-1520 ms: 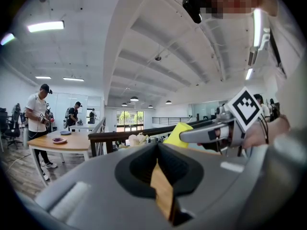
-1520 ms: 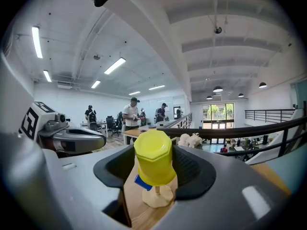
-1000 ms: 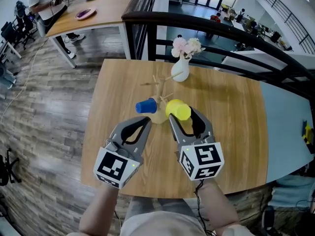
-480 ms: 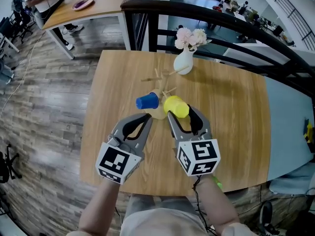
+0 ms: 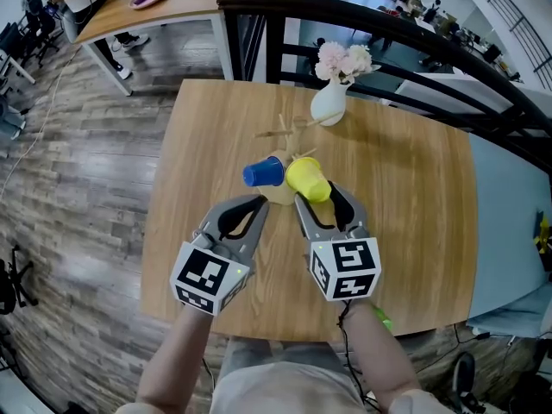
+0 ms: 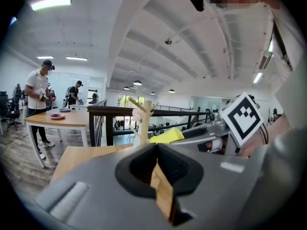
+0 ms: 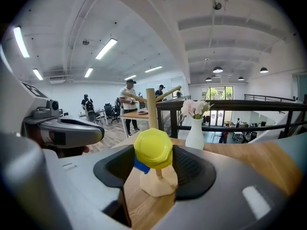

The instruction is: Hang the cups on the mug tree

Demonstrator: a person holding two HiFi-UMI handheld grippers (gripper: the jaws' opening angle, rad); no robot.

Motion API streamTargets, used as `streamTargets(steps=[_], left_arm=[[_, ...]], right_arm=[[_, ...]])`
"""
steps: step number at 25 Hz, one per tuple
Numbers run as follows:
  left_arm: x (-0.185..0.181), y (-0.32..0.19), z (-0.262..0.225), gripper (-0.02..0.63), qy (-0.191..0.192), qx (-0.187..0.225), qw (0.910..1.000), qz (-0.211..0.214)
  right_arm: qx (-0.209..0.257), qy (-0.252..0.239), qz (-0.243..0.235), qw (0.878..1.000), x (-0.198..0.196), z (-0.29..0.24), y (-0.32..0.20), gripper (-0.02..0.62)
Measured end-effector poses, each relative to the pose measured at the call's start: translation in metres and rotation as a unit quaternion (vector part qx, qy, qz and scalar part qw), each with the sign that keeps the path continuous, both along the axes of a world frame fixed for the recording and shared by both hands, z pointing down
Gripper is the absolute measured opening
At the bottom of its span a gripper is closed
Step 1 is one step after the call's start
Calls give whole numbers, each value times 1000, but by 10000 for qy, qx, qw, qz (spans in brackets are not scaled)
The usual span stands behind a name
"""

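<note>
A wooden tabletop (image 5: 405,222) is seen from above, with a small wooden mug tree (image 7: 151,110) standing near its middle. A blue cup (image 5: 263,172) is carried on the left side of the tree and a yellow cup (image 5: 308,179) on the right side. Both are tipped sideways and held clear of the wood below. A white vase (image 5: 329,103) filled with pale flowers (image 5: 343,59) is set just beyond the tree, near the far edge, and a black railing (image 5: 388,33) runs behind it. The left tool (image 5: 257,207) is held low over the near part of the tabletop, just short of the tree's base. Its jaws are pressed together with nothing between them, and only a thin strip of wood shows past them in the left gripper view. The right tool (image 5: 321,203) is held beside it with its jaws spread wide. The yellow cup is framed in the gap between them, its flat bottom turned toward the right gripper's camera, and neither pad is touching it. The pale base of the tree is visible below the cup in that view, and the blue cup is partly hidden behind the yellow one.
</note>
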State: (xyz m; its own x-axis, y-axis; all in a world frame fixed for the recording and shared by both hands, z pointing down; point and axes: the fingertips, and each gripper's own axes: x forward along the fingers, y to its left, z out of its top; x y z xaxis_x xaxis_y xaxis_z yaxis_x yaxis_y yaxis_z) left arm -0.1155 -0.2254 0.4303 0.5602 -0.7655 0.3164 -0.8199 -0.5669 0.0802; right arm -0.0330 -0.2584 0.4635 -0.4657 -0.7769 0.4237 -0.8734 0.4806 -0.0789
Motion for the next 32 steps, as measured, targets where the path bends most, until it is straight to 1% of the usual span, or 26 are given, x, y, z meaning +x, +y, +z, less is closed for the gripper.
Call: streamTargets(steps=[6, 9, 11, 16, 21, 25, 32], left_arm=[[1, -1, 11, 2, 4, -119, 9999, 25], [-2, -3, 16, 2, -7, -126, 9999, -78], [-5, -4, 17, 3, 13, -146, 9998, -138], [-7, 0, 18, 3, 37, -186, 9997, -167], [-7, 7, 7, 2, 69, -111, 9998, -154], [-4, 13, -12, 3, 128, 29, 9998, -143], [1, 24, -48, 2, 166, 321, 9993, -88]], right_arm=[[-147, 145, -7, 9998, 0, 15, -5, 253], [-142, 113, 3, 9998, 0, 19, -8, 253], [-161, 82, 7, 9998, 0, 20, -8, 266], [-167, 53, 11, 9998, 3, 19, -4, 275], [-7, -27, -136, 9999, 5, 0, 6, 276], [149, -87, -149, 9997, 12, -22, 13, 274], [449, -157, -64, 9988, 25, -63, 31, 230]])
